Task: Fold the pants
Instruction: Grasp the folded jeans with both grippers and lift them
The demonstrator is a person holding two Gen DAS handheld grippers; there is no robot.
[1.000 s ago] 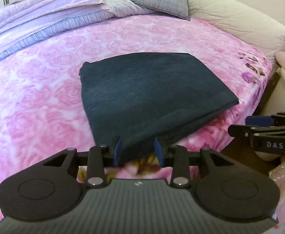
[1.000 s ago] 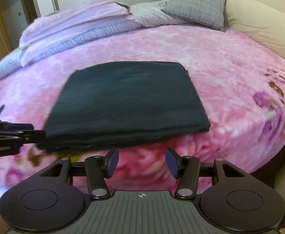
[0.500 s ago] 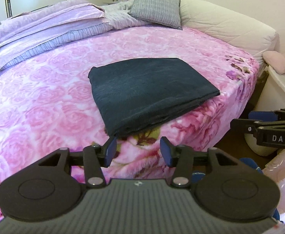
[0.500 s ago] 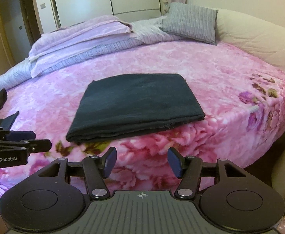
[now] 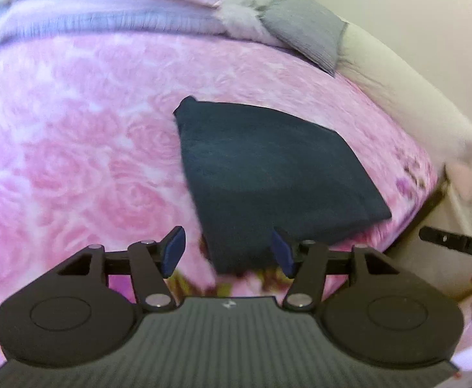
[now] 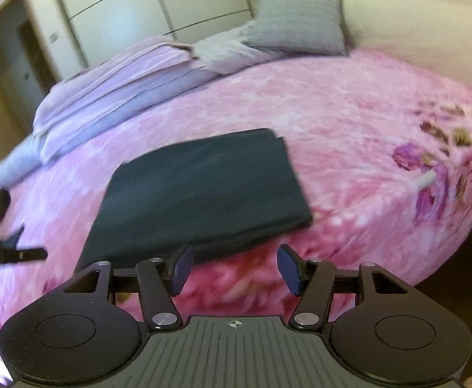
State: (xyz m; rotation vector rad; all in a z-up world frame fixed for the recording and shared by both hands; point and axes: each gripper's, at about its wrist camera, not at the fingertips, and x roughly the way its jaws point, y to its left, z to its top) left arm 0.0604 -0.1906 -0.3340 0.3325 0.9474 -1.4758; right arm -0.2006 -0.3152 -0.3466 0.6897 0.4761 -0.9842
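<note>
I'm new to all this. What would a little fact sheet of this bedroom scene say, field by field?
surface: bed with a pink rose blanket
pants: dark pants, folded into a flat rectangle near the bed's front edge
left gripper: jaws opening, nothing clamped; pants' near corner shows between them
right gripper: open, empty, just short of the pants
pillow: grey pillow at the far end
bedding: folded lilac bedding stacked at the far left
picture quality: blurred by motion
</note>
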